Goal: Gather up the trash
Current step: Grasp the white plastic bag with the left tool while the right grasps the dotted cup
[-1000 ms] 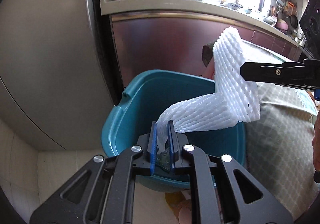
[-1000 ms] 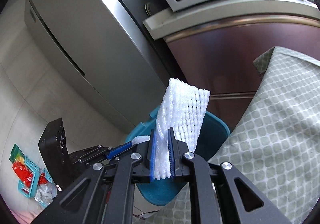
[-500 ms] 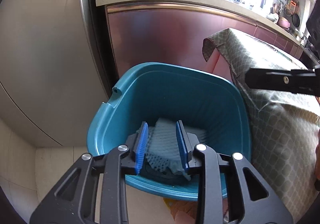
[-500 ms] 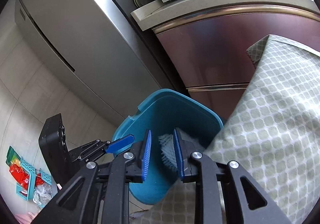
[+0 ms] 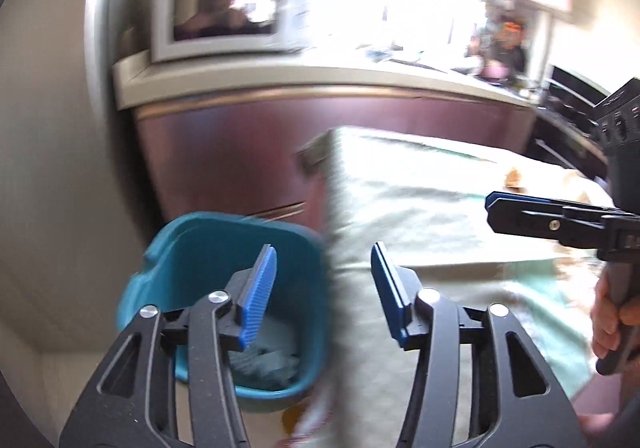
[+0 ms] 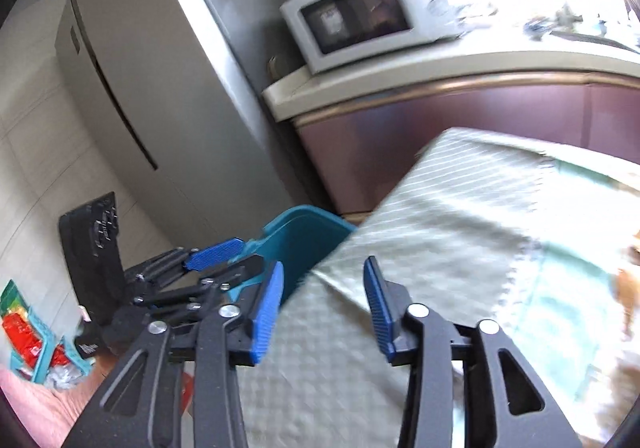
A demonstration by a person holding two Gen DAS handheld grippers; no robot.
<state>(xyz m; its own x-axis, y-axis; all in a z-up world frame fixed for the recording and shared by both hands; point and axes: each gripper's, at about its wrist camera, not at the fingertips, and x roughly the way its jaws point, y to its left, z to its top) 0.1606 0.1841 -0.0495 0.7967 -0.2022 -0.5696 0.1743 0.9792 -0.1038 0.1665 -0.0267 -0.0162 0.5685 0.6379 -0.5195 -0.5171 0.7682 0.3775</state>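
A grey refrigerator [image 6: 132, 88] fills the upper left of the right wrist view, a microwave [image 6: 360, 14] at upper centre. The green patterned tablecloth [image 5: 432, 216] covers the right half of the left wrist frame. At lower left sits the teal bin [image 5: 200, 252], pale crumpled trash [image 5: 266, 362] at its bottom. The left gripper [image 5: 323, 288] and right gripper [image 6: 323, 304] are both spread wide, holding nothing.

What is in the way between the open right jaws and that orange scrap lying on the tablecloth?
Nothing visible. The right gripper is open over the tablecloth, and only bare cloth lies between it and the blurred orange scrap at the picture's right edge.
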